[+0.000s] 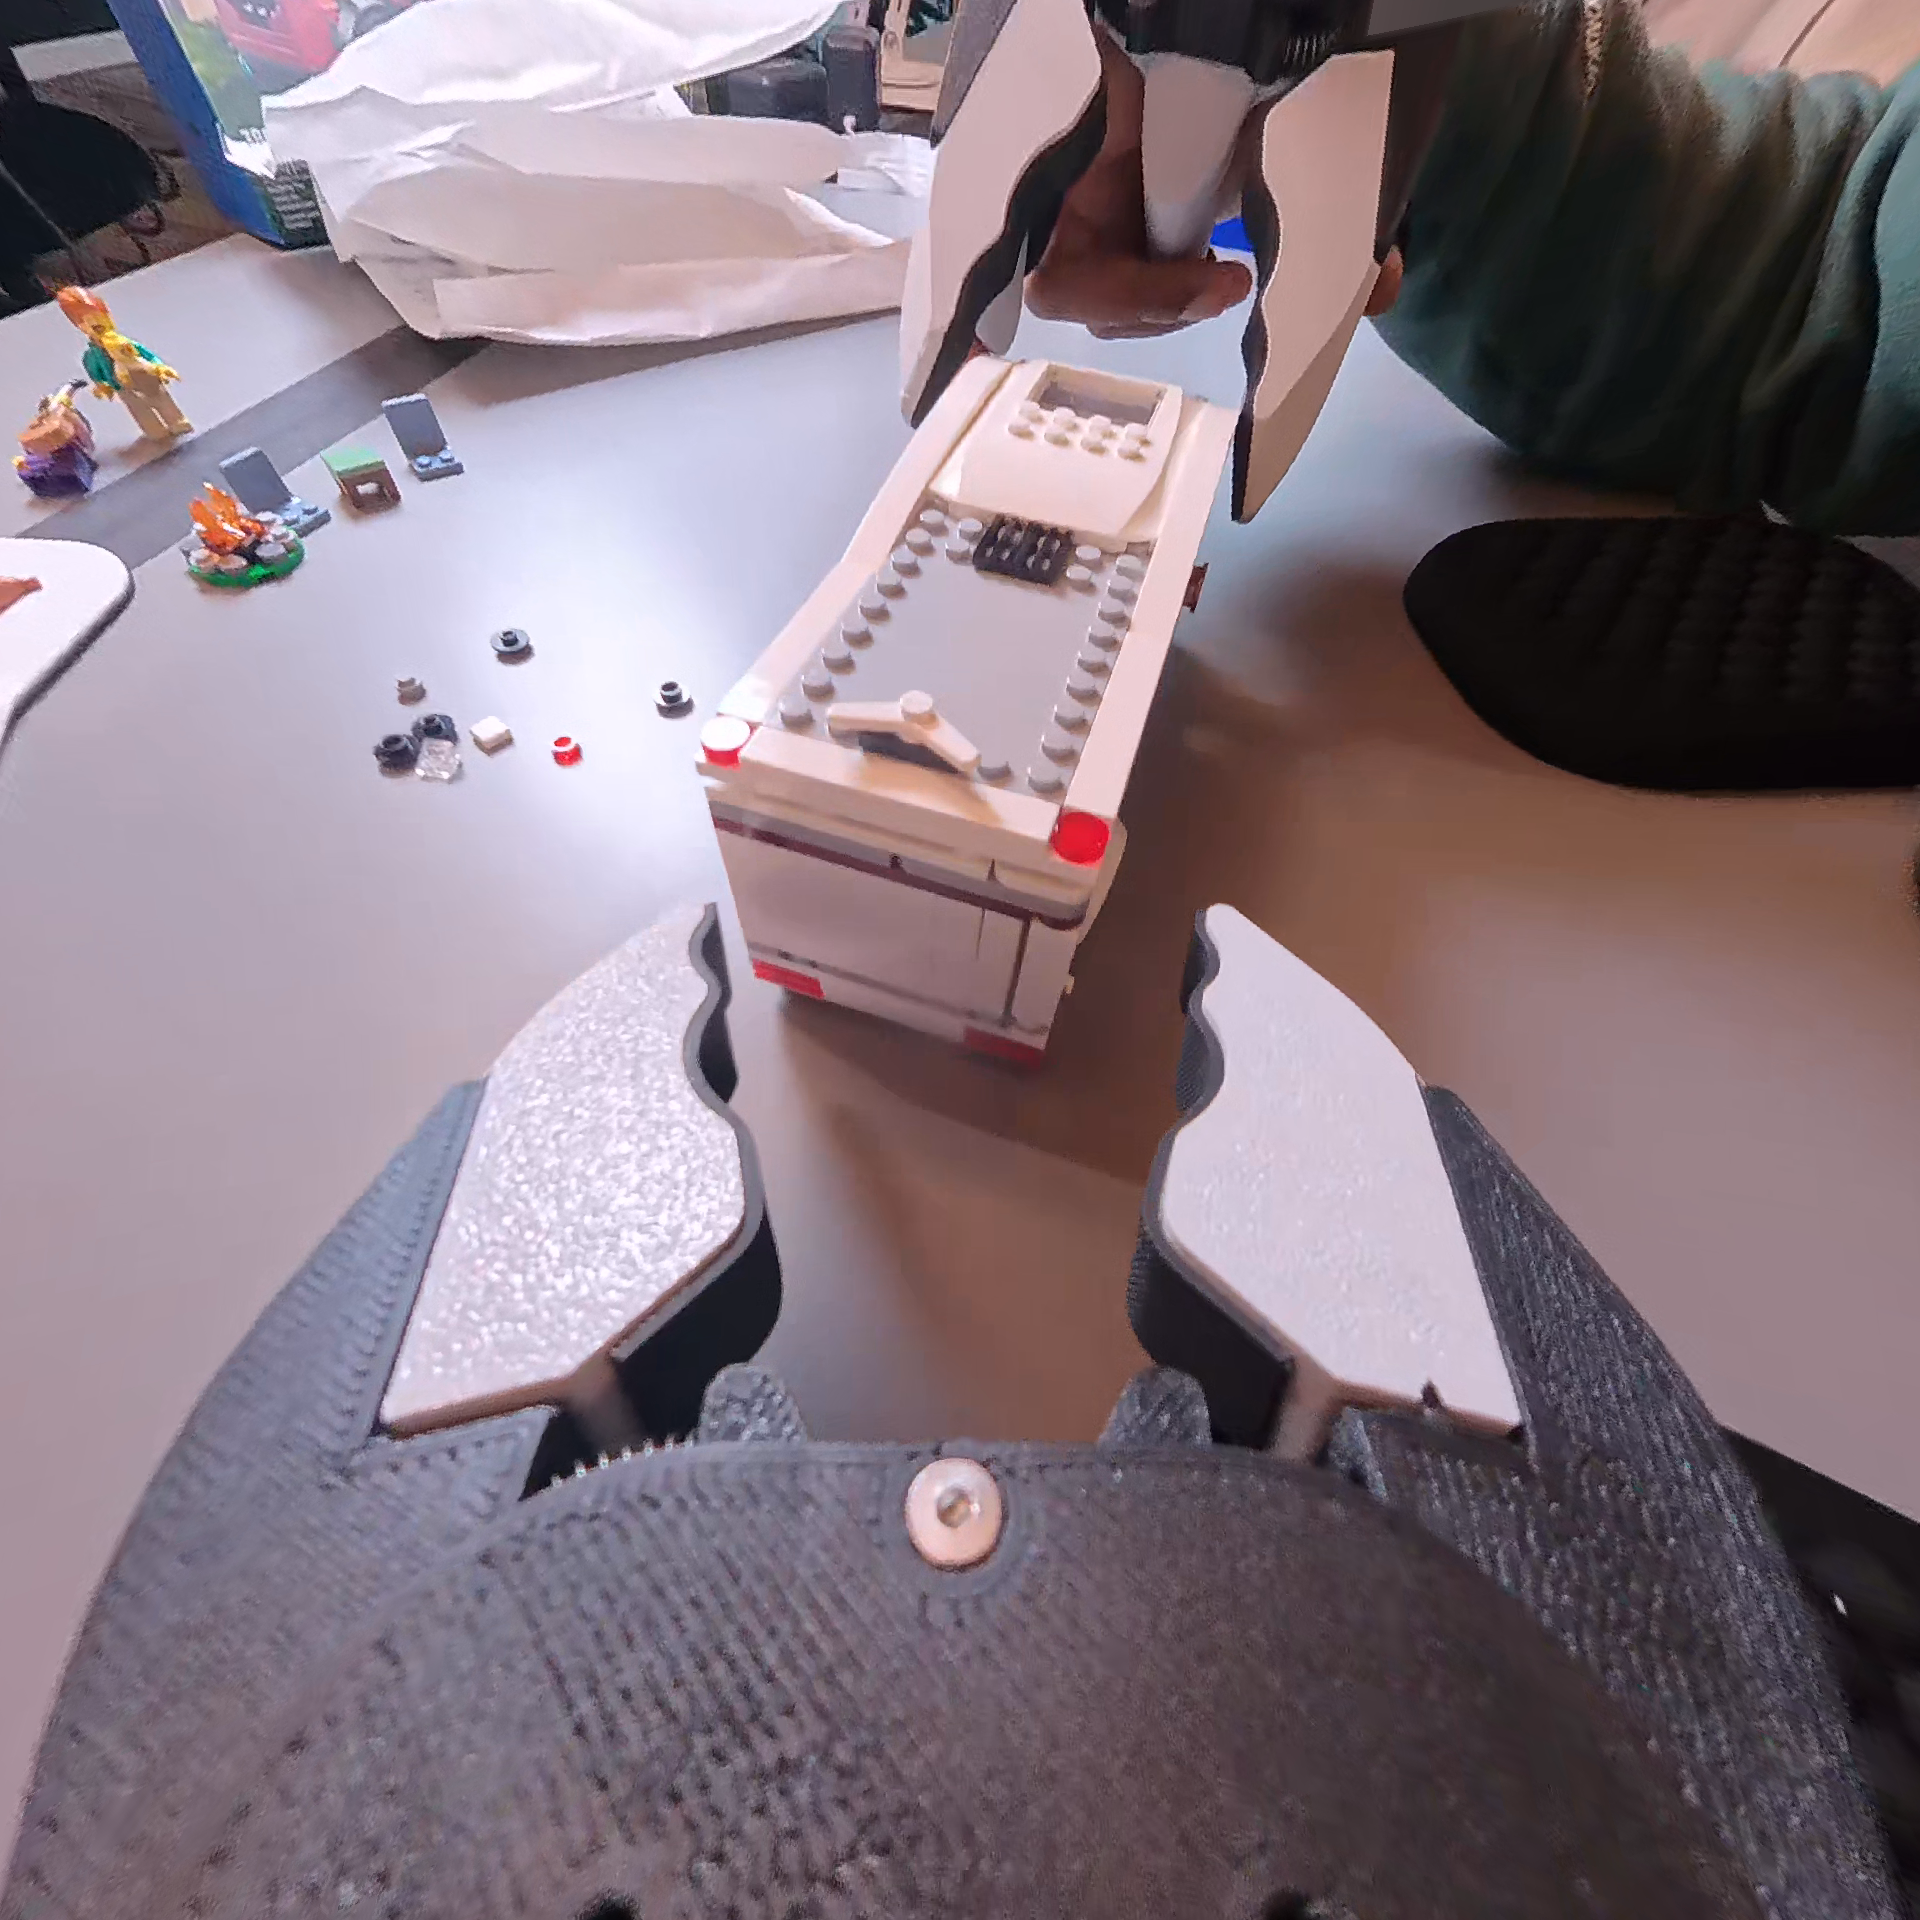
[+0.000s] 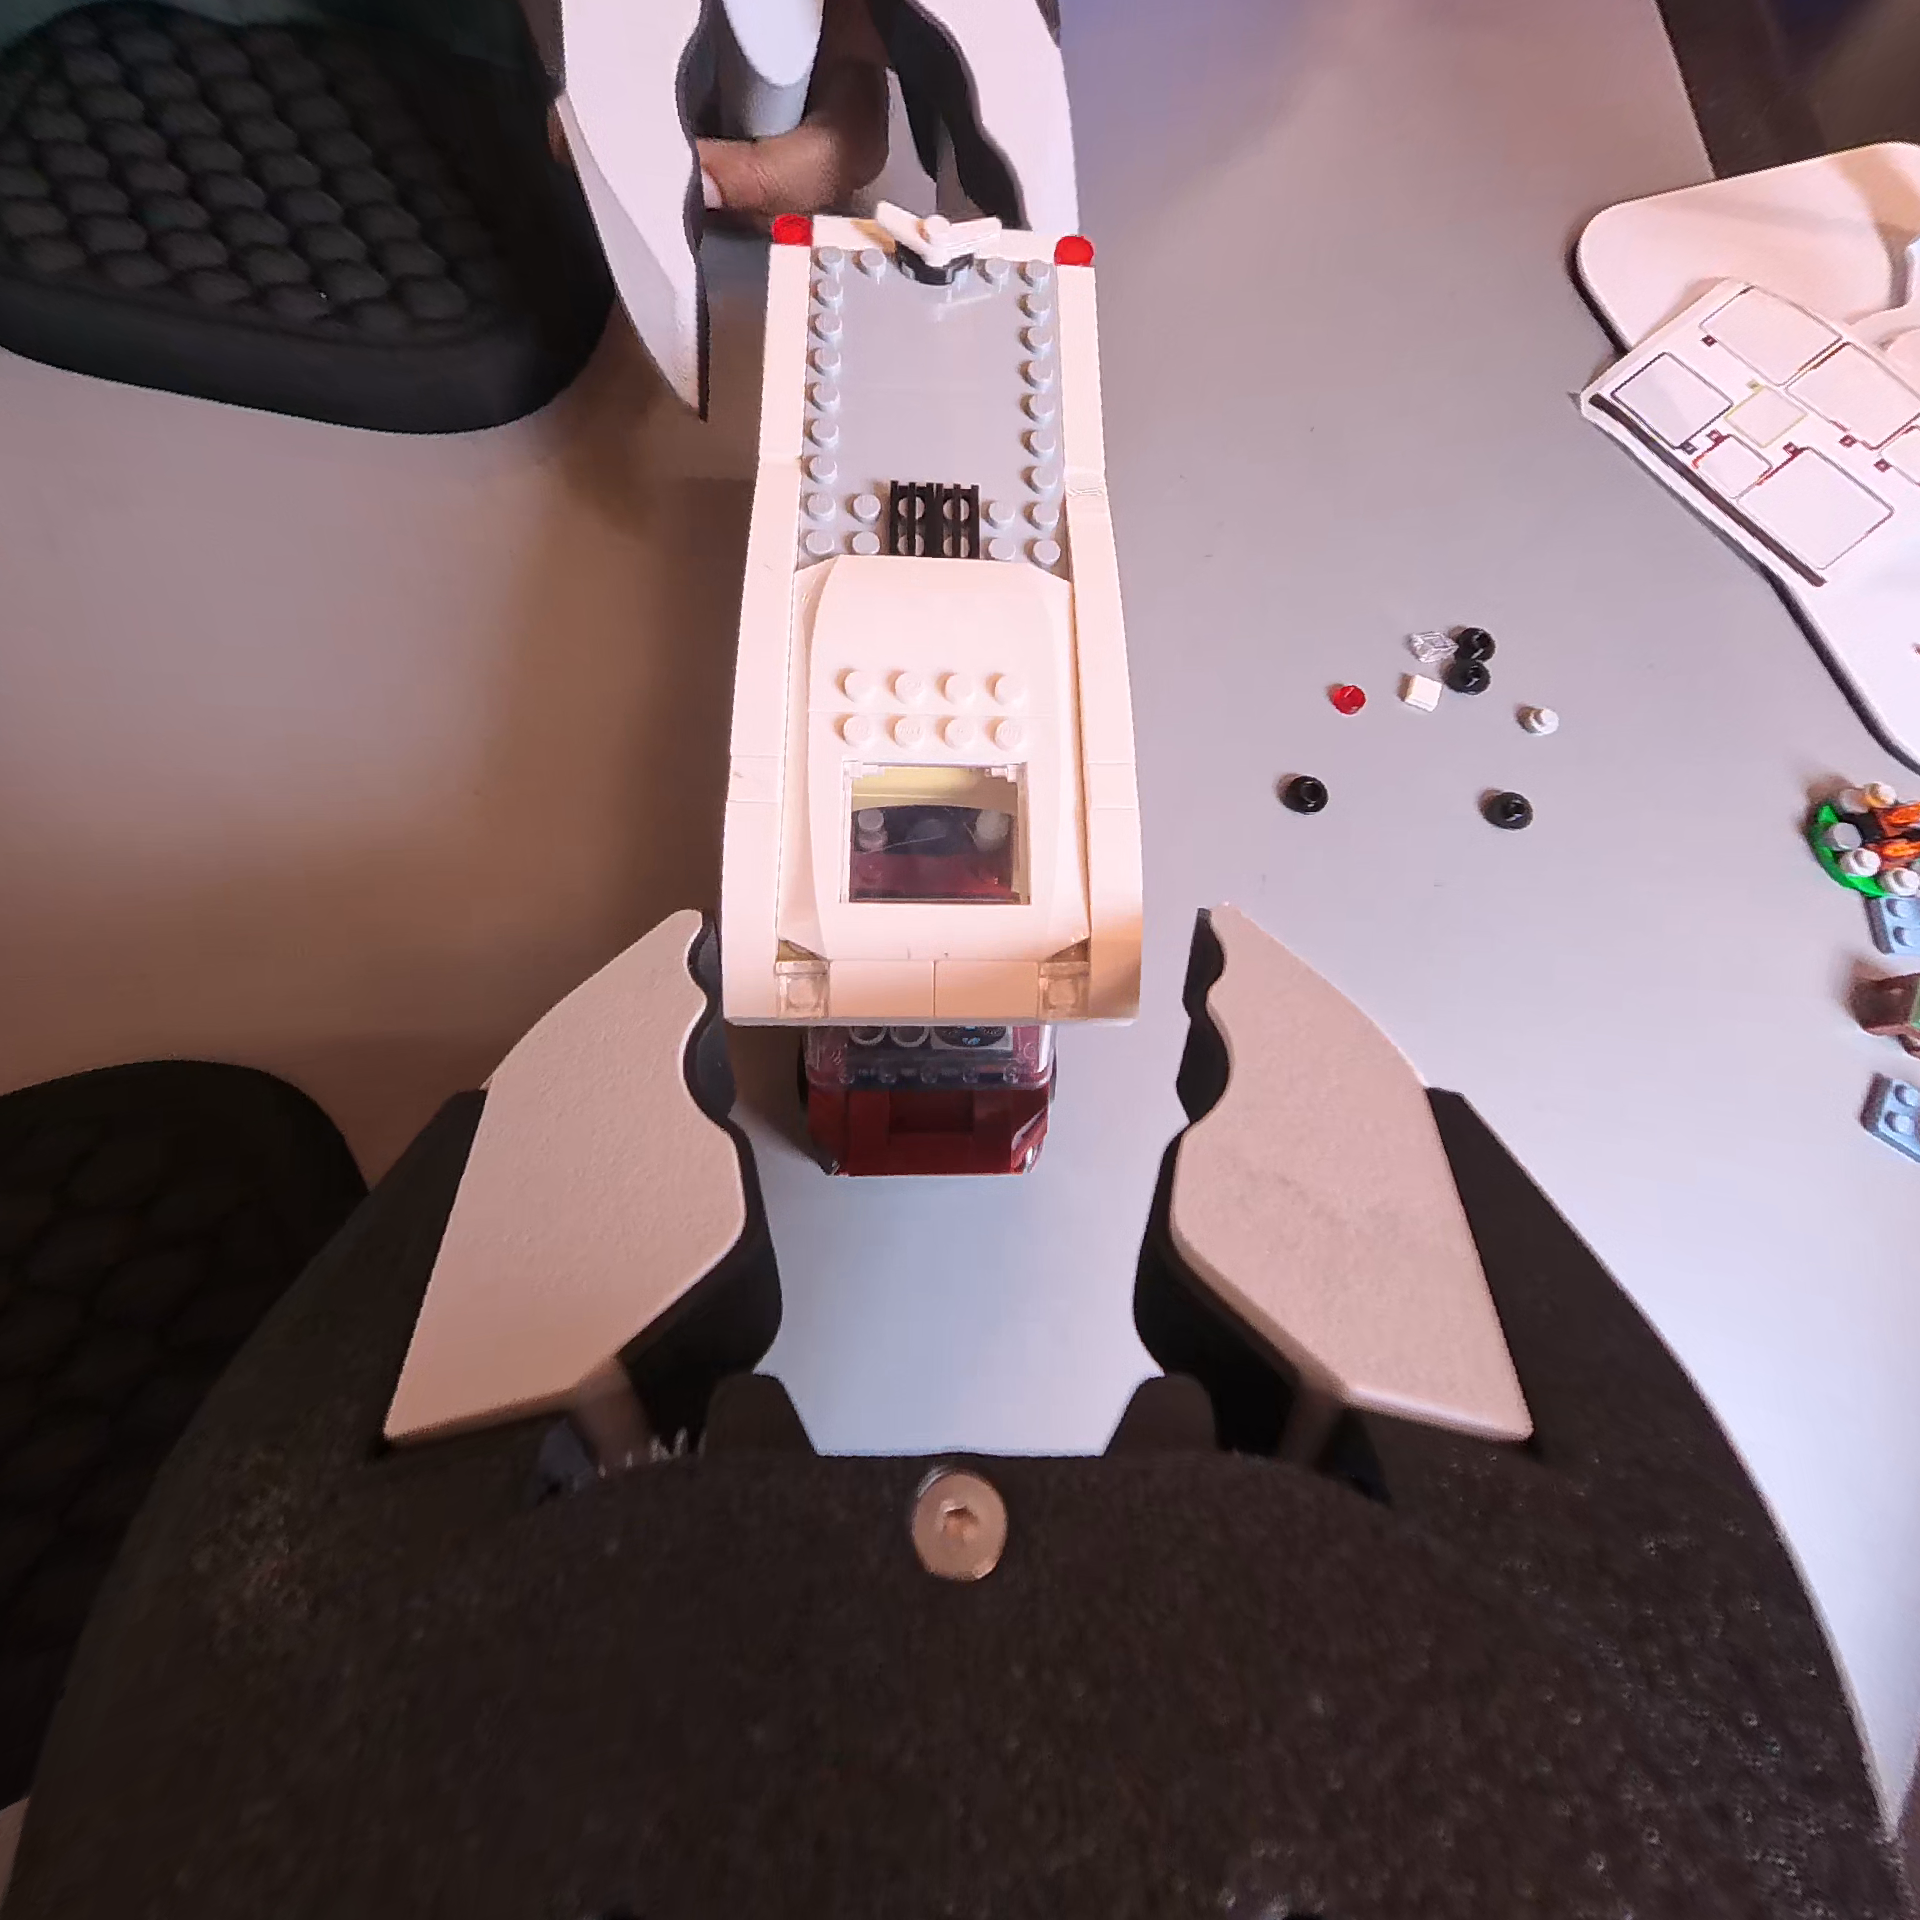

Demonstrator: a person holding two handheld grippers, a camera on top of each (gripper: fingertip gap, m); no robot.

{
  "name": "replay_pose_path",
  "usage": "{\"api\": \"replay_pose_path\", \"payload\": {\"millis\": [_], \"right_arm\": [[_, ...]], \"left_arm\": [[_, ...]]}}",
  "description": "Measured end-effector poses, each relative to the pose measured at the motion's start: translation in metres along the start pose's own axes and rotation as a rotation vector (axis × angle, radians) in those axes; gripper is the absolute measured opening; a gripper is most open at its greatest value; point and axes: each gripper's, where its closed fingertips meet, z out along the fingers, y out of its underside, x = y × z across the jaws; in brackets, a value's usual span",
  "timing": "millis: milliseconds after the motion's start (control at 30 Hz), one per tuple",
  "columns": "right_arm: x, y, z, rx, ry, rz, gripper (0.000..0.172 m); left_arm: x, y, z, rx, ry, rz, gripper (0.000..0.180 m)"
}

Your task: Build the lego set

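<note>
White brick-built camper van [image 1: 935, 727] sits on the grey surface [image 1: 312, 987] between both tongs. Left tongs [image 1: 951, 966] gape wide at its rear, right tongs [image 2: 951, 966] wide around its front, neither holding anything. Loose small bricks [image 1: 468, 727] lie beside it.

A grey bench [image 1: 312, 1039] carries loose small brick pieces [image 1: 447, 727]: black round ones, a clear one, a white tile, a red stud [image 1: 564, 749]. Farther left, a brick campfire on a green base [image 1: 241, 540], two blue-grey toy chairs [image 1: 421, 436], a green-topped brown block [image 1: 358, 476], two toy figures [image 1: 125, 364]. Crumpled white paper [image 1: 582, 177] lies against a blue cardboard box [image 1: 208, 135]. A sticker sheet [image 2: 1766, 436] rests on a white tray [image 2: 1714, 239]. Black mesh cushion [image 1: 1683, 655] at the bench edge.
</note>
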Motion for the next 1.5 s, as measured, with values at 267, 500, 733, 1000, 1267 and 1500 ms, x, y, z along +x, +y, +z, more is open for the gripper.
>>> {"api": "replay_pose_path", "payload": {"millis": [267, 500, 733, 1000, 1267, 1500], "right_arm": [[0.001, -0.001, -0.007, -0.027, 0.023, -0.01, 0.084], [0.0, 0.003, -0.015, -0.066, 0.018, -0.014, 0.086], [-0.001, 0.018, -0.038, -0.144, 0.002, 0.003, 0.084], [0.001, -0.013, -0.018, -0.037, 0.072, -0.033, 0.089], [0.004, -0.025, -0.011, -0.021, 0.114, -0.052, 0.088], [-0.001, -0.054, -0.018, -0.048, 0.204, -0.153, 0.052]], "left_arm": [[-0.004, -0.003, 0.009, -0.003, -0.026, 0.007, 0.084], [-0.006, -0.007, 0.012, 0.012, -0.021, -0.007, 0.084], [-0.007, -0.007, 0.011, 0.021, -0.036, -0.007, 0.073], [-0.007, -0.007, 0.011, 0.019, -0.05, -0.013, 0.072], [-0.005, -0.007, 0.012, 0.019, -0.091, -0.033, 0.072], [-0.002, -0.006, 0.014, -0.011, -0.164, -0.038, 0.072]]}}
